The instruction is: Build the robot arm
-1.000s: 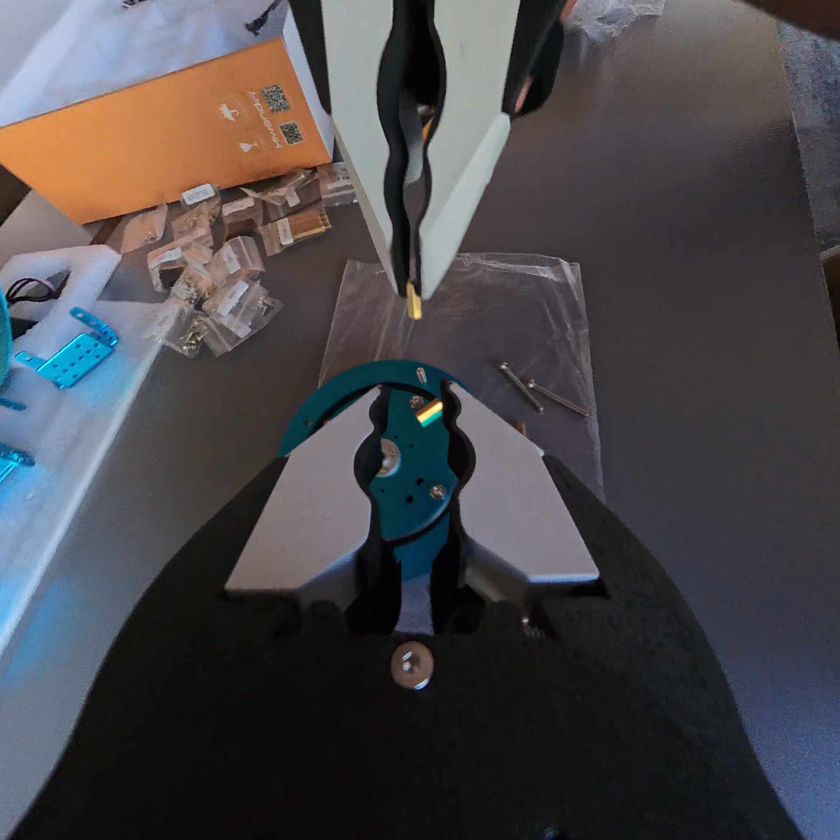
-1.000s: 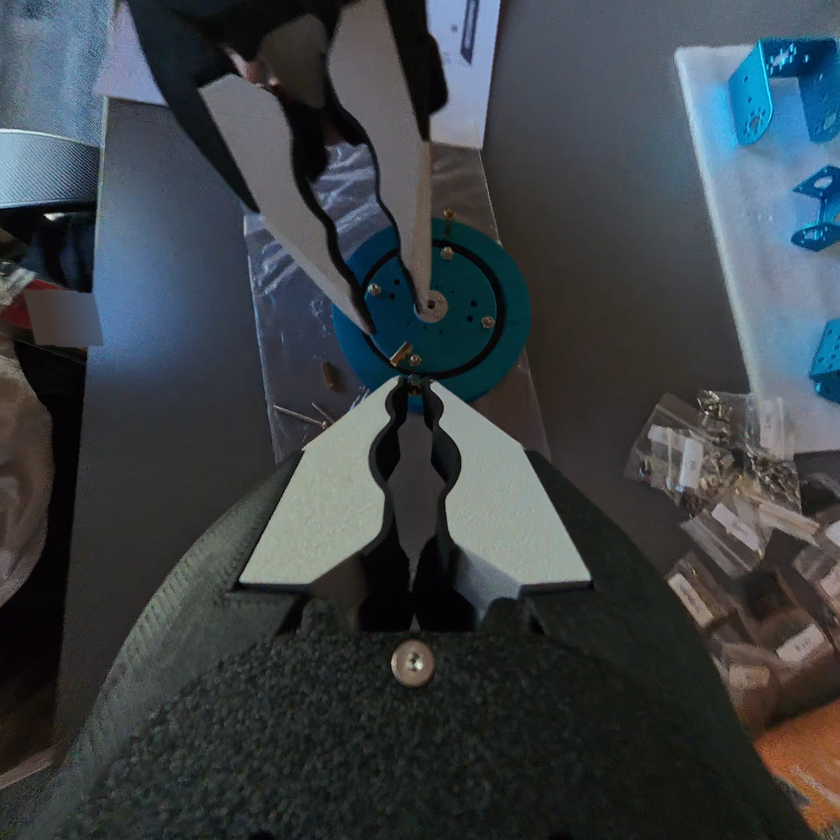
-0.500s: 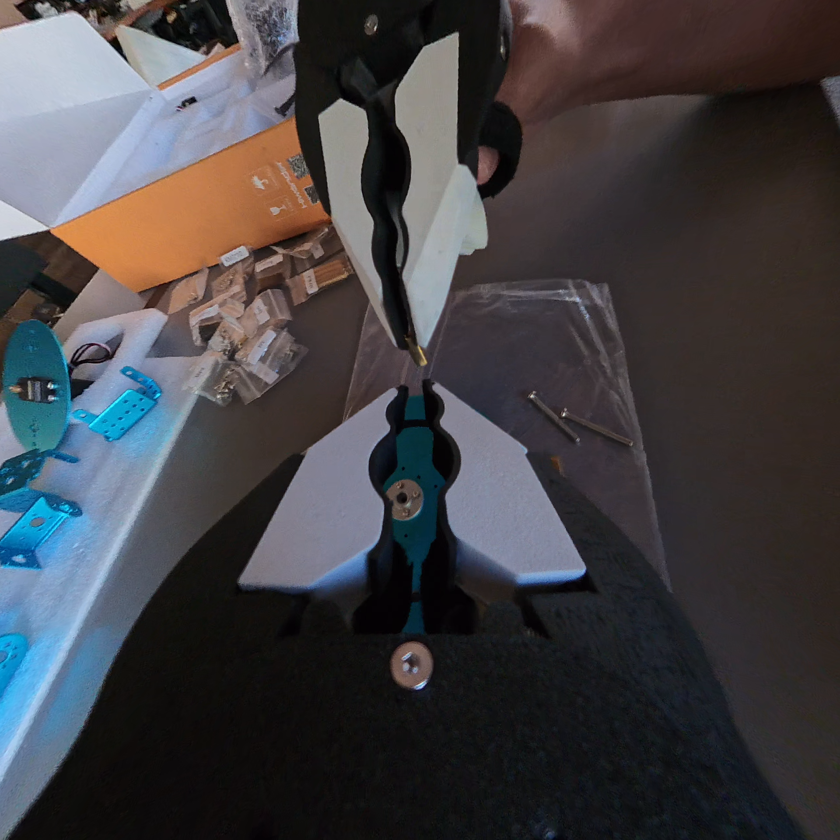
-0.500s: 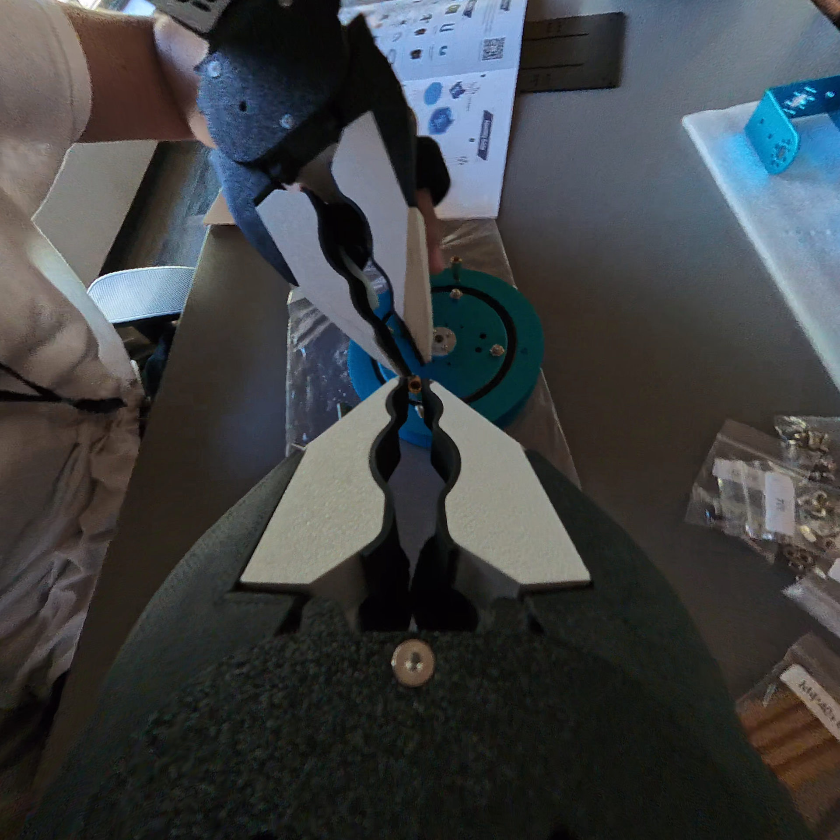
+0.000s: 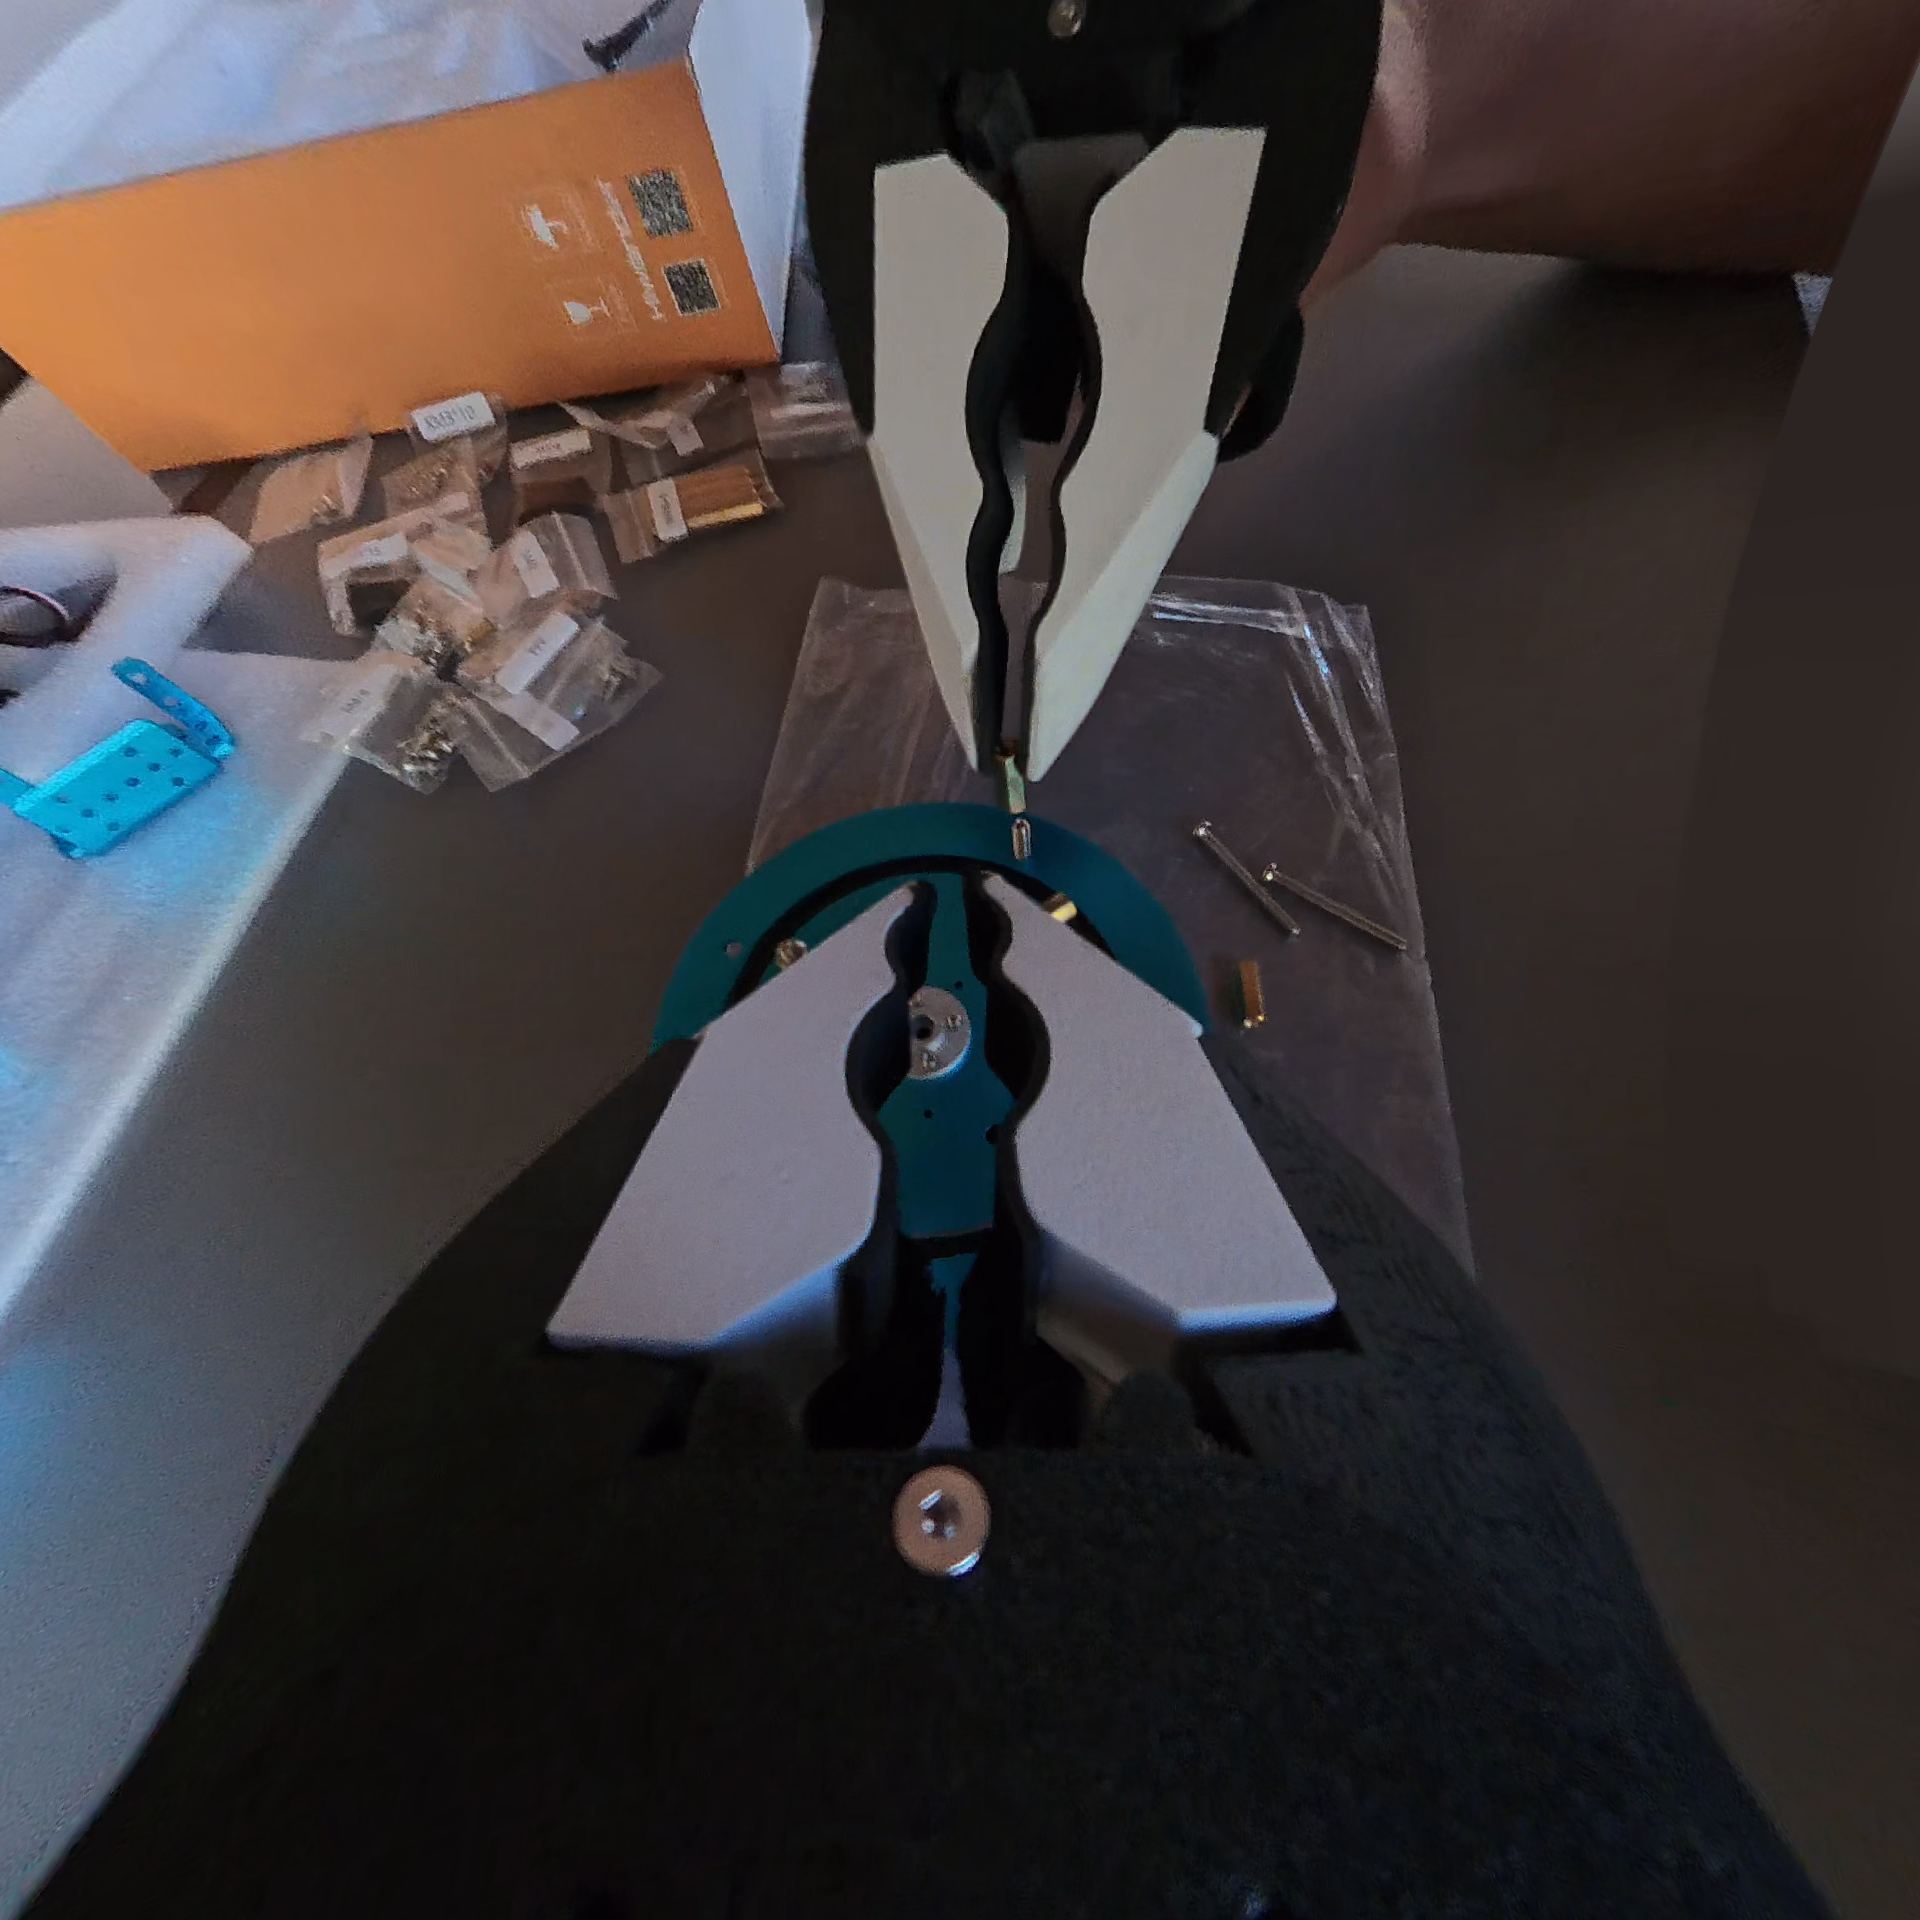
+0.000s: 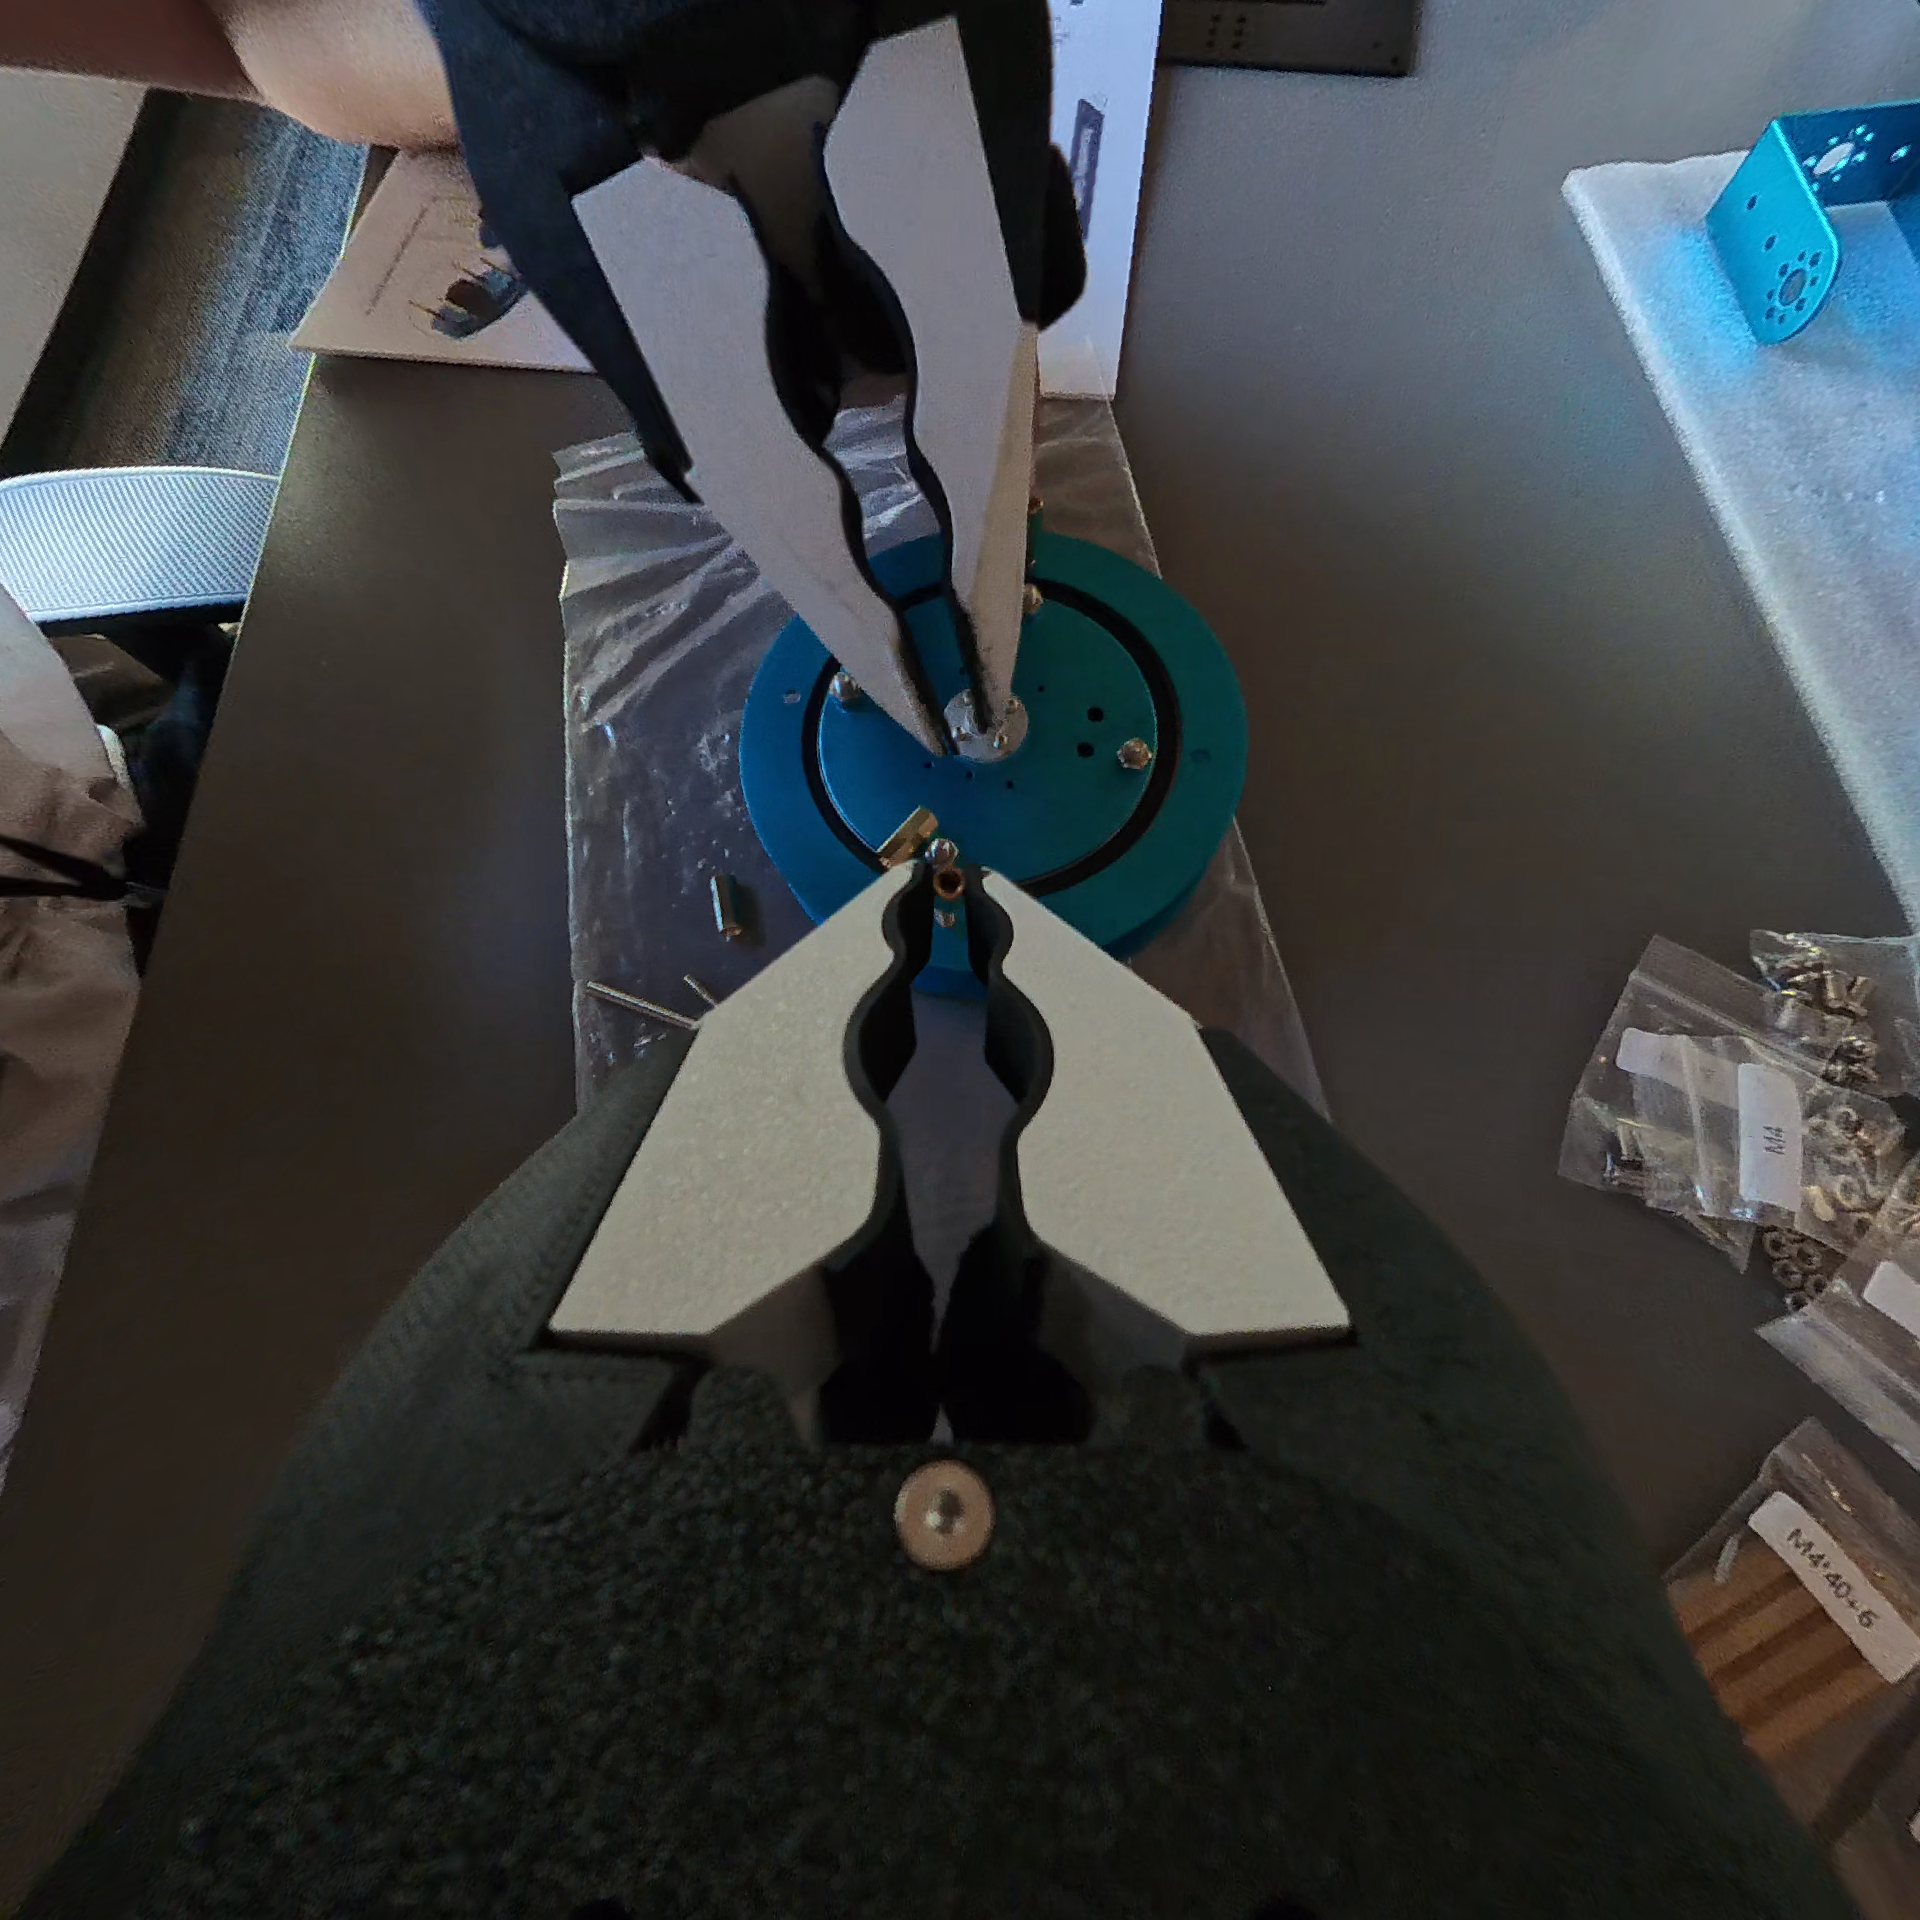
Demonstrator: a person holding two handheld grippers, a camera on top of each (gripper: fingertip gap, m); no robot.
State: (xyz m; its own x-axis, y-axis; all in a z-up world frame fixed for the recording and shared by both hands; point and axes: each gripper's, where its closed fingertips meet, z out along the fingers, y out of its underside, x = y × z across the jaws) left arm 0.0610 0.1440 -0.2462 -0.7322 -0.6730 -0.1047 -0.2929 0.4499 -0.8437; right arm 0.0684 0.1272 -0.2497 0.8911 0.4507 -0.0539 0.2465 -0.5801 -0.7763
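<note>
A teal round disc [image 6: 1164,748] with a silver hub lies on a clear plastic bag [image 6: 644,665]. My right gripper [image 6: 945,881] is shut on a small brass standoff [image 5: 1008,774], held upright just above a screw stud [image 5: 1021,836] on the disc's outer ring. My left gripper [image 5: 951,891] has its jaws nearly together with nothing between them. Its tips sit over the disc's middle near the hub [image 5: 935,1029]; I cannot tell if they touch. Its fingers hide much of the disc [image 5: 831,873] in the left wrist view. A loose standoff [image 6: 906,836] lies on the disc.
Another standoff [image 5: 1250,992] and two long screws [image 5: 1247,878] lie on the bag [image 5: 1247,707]. An orange box [image 5: 364,260], hardware bags [image 5: 499,634] and white foam with blue brackets [image 5: 125,774] lie left. The right wrist view shows a bracket [image 6: 1787,229], bags [image 6: 1756,1132] and paper sheets [image 6: 1091,208]. The tips of both grippers are at nearly the same place.
My left gripper's jaws narrowed from one second ago. Both grippers came back down toward the disc. The right one now holds the standoff just above the stud on the ring.
</note>
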